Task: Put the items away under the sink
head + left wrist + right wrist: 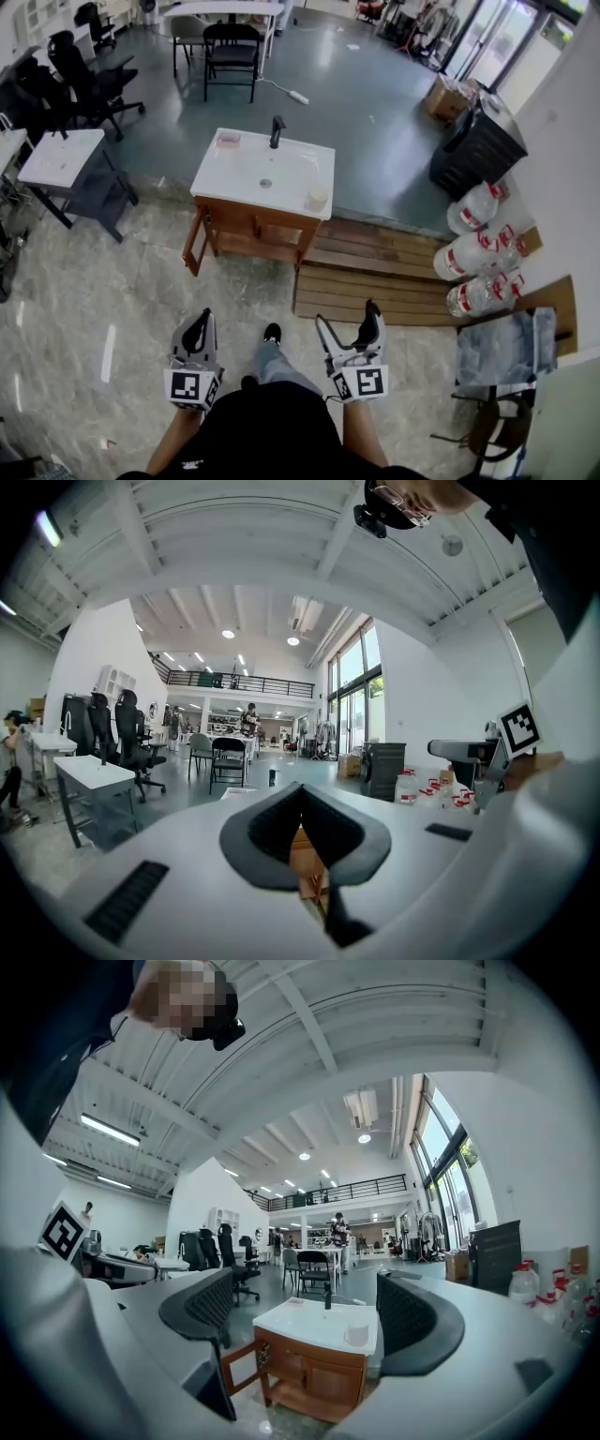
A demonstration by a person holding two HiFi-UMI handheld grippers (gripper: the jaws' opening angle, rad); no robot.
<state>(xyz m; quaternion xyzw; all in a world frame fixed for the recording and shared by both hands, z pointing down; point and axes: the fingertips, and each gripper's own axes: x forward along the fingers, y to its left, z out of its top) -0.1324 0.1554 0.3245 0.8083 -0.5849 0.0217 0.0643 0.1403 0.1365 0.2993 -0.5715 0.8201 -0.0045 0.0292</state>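
The left tool (pixel 200 322) (pixel 302 803) has its jaws pressed together with nothing between them. The right tool (pixel 347 317) (pixel 314 1314) has its jaws spread wide, and they too are empty. Both are held low, side by side, with the person's shoe (pixel 272 333) between them.

At 12 o'clock from both tools, well apart across bare stone floor, stands the sink bench (pixel 234 173) (pixel 300 1321). Its white top rests on a wooden cupboard. The cupboard's left door (pixel 195 246) stands open at the bench's 8 o'clock. What the cupboard holds cannot be made out.

On the bench top:
- A pale cup (pixel 317 199) (pixel 357 1335) stands upright at the 4 o'clock corner.
- A black tap (pixel 277 131) rises at 12 o'clock.
- A small pinkish thing (pixel 229 140) lies at 11 o'clock.

A slatted wooden platform (pixel 394 272) lies at the bench's 4 o'clock, touching its foot. At 2 o'clock from the right tool, large water bottles (pixel 473 248) lie against the wall. A black cabinet (pixel 478 145) stands beyond them. A white side bench (pixel 61 155) stands at 10 o'clock from the left tool, and office chairs (pixel 80 80) stand behind it.
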